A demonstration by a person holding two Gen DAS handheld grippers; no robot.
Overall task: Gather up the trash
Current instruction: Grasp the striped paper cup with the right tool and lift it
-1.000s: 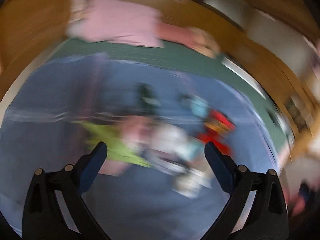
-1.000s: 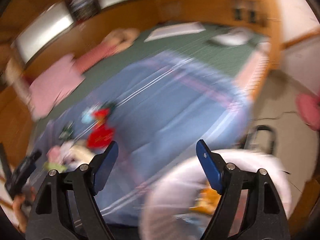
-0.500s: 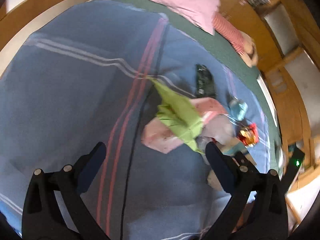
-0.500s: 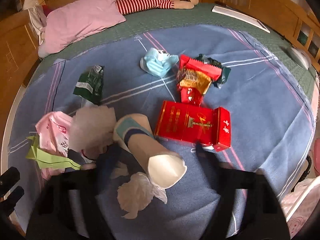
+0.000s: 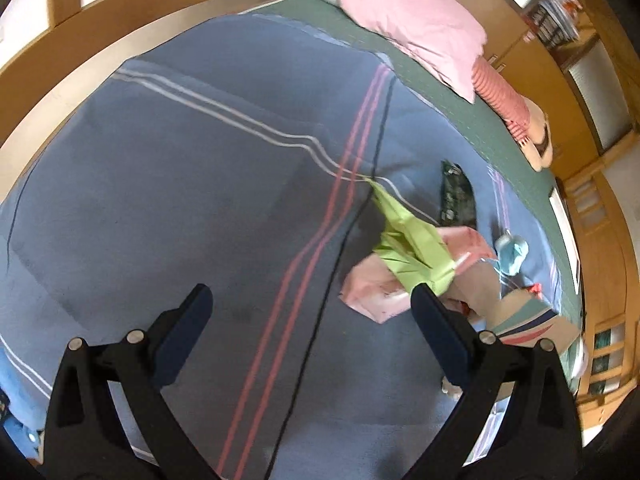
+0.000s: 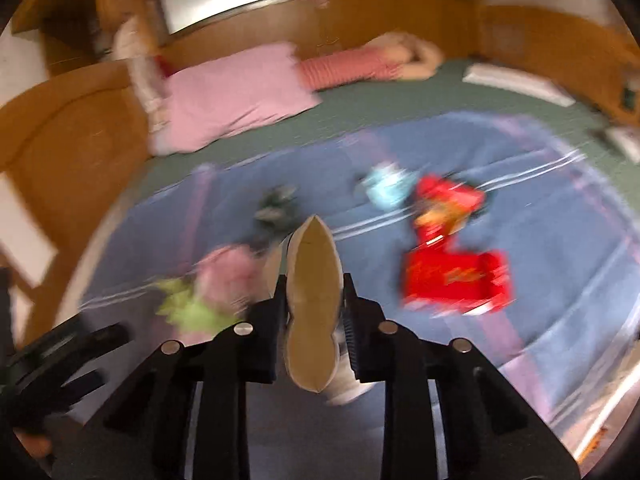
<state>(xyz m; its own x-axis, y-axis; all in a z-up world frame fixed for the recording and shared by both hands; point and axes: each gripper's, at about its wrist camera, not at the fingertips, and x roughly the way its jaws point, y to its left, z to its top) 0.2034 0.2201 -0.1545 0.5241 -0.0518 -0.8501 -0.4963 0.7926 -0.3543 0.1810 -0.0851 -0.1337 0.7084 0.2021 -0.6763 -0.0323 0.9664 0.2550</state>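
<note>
Trash lies on a blue striped blanket [image 5: 200, 200]. My right gripper [image 6: 314, 304] is shut on a squashed paper cup [image 6: 314, 280] and holds it above the blanket. Under it lie a red box [image 6: 456, 280], red snack wrappers [image 6: 444, 200], a light blue mask [image 6: 386, 186], a dark green wrapper [image 6: 276, 208], a pink bag [image 6: 228, 272] and green paper [image 6: 188, 308]. My left gripper [image 5: 308, 300] is open and empty over the blanket. The green paper [image 5: 412, 248], pink bag [image 5: 372, 292], dark wrapper [image 5: 456, 196] and mask [image 5: 512, 252] lie to its right.
A pink pillow [image 5: 416, 24] and a striped-legged doll [image 5: 508, 108] lie on the green sheet [image 5: 460, 112] at the head of the bed. Wooden bed frame and cabinets [image 5: 600, 240] surround it. A white book [image 6: 516, 82] lies at the far right.
My right gripper has closed on the paper cup and lifted it; the view is blurred by motion. My left gripper has shifted left, so the trash pile sits further right.
</note>
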